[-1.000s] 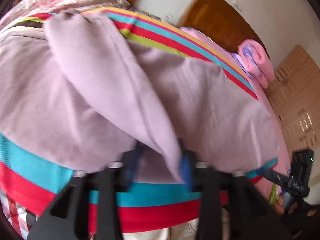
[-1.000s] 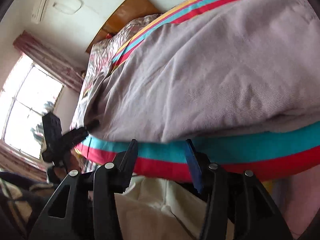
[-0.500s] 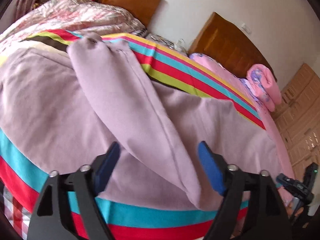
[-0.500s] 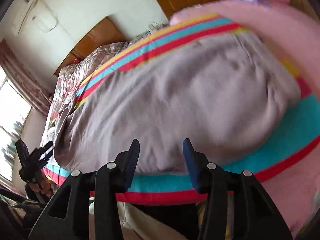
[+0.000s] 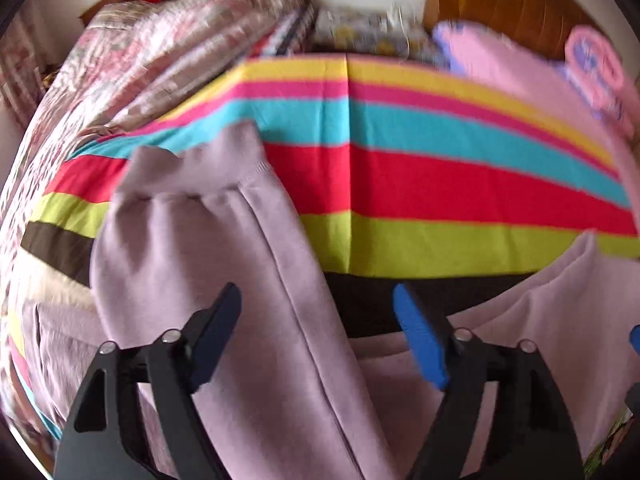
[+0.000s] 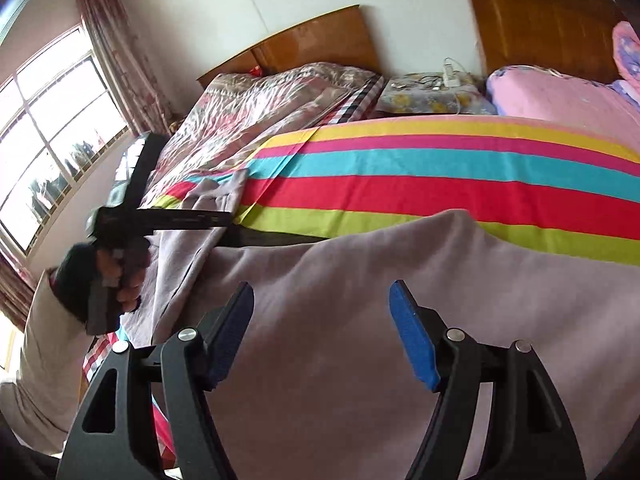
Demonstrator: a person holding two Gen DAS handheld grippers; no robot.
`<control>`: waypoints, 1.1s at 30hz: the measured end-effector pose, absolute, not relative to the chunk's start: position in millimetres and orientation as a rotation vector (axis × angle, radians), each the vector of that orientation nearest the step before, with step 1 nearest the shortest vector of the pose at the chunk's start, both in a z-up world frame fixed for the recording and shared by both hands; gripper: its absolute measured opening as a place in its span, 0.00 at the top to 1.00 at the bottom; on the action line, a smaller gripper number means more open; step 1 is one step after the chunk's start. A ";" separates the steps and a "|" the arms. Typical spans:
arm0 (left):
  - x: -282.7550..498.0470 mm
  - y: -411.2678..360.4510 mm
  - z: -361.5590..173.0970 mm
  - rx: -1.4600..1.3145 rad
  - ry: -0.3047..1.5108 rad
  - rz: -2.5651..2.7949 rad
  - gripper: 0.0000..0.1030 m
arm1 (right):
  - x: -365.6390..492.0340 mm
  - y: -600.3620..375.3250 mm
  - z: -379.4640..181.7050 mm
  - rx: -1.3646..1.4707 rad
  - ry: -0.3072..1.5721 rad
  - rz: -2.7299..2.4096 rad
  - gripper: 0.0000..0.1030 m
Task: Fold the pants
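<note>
Mauve sweatpants [image 5: 224,280] lie on a rainbow-striped bedspread [image 5: 440,184]. One leg with its ribbed cuff [image 5: 188,168] is folded across the rest and runs up between the jaws of my left gripper [image 5: 318,308], which is open and holds nothing. In the right wrist view the pants [image 6: 400,280] spread wide under my right gripper [image 6: 320,304], which is open and empty above the cloth. The left gripper [image 6: 168,216] shows there in a hand at the left, over the cuffed leg.
The striped bedspread [image 6: 440,184] covers the bed. A floral quilt [image 6: 256,112] lies on a second bed at the left. A nightstand [image 6: 432,96] with cables stands between wooden headboards. Pink bedding [image 6: 560,96] lies at the right. A window [image 6: 44,128] is at far left.
The left gripper let go of the pant leg and opened wide. Both grippers rose and tilted up, so more of the bed shows. The right gripper opened wider.
</note>
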State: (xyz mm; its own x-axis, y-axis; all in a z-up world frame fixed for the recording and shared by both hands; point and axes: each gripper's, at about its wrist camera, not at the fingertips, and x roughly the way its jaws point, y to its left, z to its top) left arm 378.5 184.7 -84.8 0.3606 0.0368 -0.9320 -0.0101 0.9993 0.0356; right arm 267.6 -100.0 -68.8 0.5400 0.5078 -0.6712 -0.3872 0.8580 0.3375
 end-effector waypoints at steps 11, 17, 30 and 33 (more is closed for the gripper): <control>259.1 297.1 -22.7 -0.293 0.789 0.077 0.95 | 265.4 -111.0 -71.6 0.228 0.857 0.522 0.30; 122.2 401.8 -98.8 -0.621 0.827 0.268 0.64 | 264.9 -99.4 -86.1 0.215 0.898 0.568 0.30; 140.4 287.9 -37.4 0.071 0.739 0.067 0.40 | 254.4 -45.9 -81.1 0.100 0.917 0.636 0.29; 161.5 241.7 -61.2 0.425 0.796 0.004 0.40 | 252.8 -44.1 -85.5 0.104 0.935 0.627 0.29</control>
State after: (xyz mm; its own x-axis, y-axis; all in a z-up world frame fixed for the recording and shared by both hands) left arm 161.5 241.7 -61.2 0.7040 0.1619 -0.6915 0.1541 0.9157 0.3712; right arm 252.8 -44.1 -85.5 0.4310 0.5453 -0.7190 -0.4581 0.8187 0.3463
